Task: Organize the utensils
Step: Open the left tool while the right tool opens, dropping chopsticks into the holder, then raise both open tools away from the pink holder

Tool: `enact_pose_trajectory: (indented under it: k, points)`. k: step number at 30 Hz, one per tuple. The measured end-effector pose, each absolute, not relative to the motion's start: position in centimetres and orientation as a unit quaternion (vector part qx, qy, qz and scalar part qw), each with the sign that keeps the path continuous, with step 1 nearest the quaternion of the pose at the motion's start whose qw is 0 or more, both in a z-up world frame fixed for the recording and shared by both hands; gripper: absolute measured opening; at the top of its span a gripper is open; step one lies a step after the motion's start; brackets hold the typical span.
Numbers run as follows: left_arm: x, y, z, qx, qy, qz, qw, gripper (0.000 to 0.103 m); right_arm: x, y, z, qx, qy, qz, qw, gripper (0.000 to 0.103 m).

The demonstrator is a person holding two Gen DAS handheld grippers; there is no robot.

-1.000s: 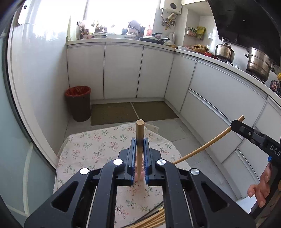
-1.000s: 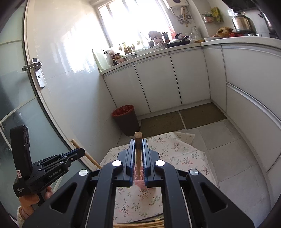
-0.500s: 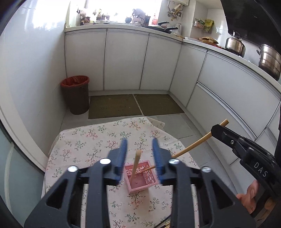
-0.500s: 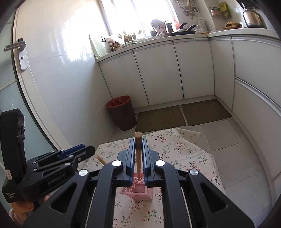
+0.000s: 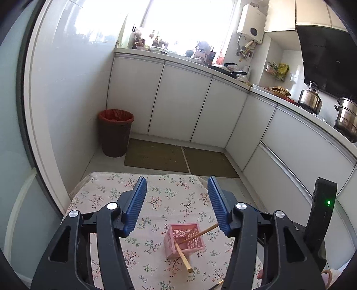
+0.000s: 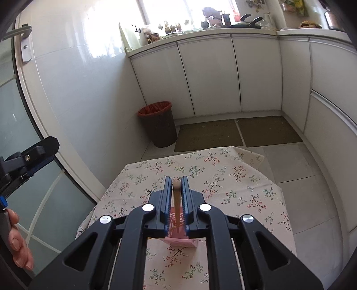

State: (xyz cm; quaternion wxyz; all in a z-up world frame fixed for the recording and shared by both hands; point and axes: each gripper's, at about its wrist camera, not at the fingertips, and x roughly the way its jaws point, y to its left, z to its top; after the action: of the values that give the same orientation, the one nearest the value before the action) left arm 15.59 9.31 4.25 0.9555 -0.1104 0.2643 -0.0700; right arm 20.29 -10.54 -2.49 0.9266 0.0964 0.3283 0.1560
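Over on the left, a frosted glass door (image 6: 33, 196) with a metal handle (image 6: 21, 35) closes that side, and the table's left edge sits near it. The left gripper (image 5: 177, 204) hangs above the table with its blue-padded fingers (image 5: 136, 205) spread wide apart and nothing between them. Below that gap stands a small pink basket (image 5: 184, 239) on the flowered tablecloth (image 5: 107, 194), with bare cloth around it on every side. Two wooden chopsticks (image 5: 183, 255) lean in the basket, one tipped toward the near edge, the other slanting up to the right. At the bottom edge a few more sticks (image 5: 217, 284) just show on the cloth.

The right gripper (image 6: 177, 194) is above the same basket (image 6: 178, 239), fingers close together and clamped on a wooden chopstick (image 6: 177, 198) that points down into it.

Beyond the far edge of the table, open floor with two dark mats (image 5: 156, 156) runs to white cabinets (image 5: 178, 104), a brown bin (image 5: 115, 132) with a red liner in the left corner. The cabinets curve round along the right side, leaving a strip of tiled floor (image 6: 301, 178) between them and the table. Steel pots (image 5: 310, 100) sit on the right-hand counter under a dark hood (image 5: 323, 55), and a bright window (image 5: 183, 20) lights the cluttered sill.
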Motion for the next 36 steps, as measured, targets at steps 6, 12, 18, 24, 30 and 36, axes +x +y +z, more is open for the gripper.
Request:
enact_pose_trajectory:
  k: [6,12,18,24,30,36]
  points:
    - [14.7,10.3,3.9,-0.116,0.278,-0.064,0.951,0.053,19.0,-10.4,-1.1,0.086,0.314,0.145,0.934,0.033]
    - [12.9,9.8,4.7,-0.11,0.276,-0.062,0.953,0.062,16.1,-11.0,1.3,0.072,0.292,0.127,0.945,0.035]
    - [10.9,8.9,4.9,-0.1,0.279,-0.06,0.953,0.074,12.0,-12.5,2.5,0.085,0.275,0.103,0.952,0.066]
    - [8.1,7.8,4.4,-0.091,0.282,-0.062,0.953,0.09,7.5,-14.8,2.4,0.11,0.253,0.054,0.96,0.092]
    - [6.4,6.3,3.3,-0.08,0.302,-0.076,0.947,0.096,5.4,-16.4,1.3,0.11,0.267,0.032,0.957,0.096]
    - [5.2,4.1,0.3,-0.039,0.363,-0.11,0.925,0.096,2.9,-19.2,-1.4,0.129,0.29,-0.004,0.948,0.096]
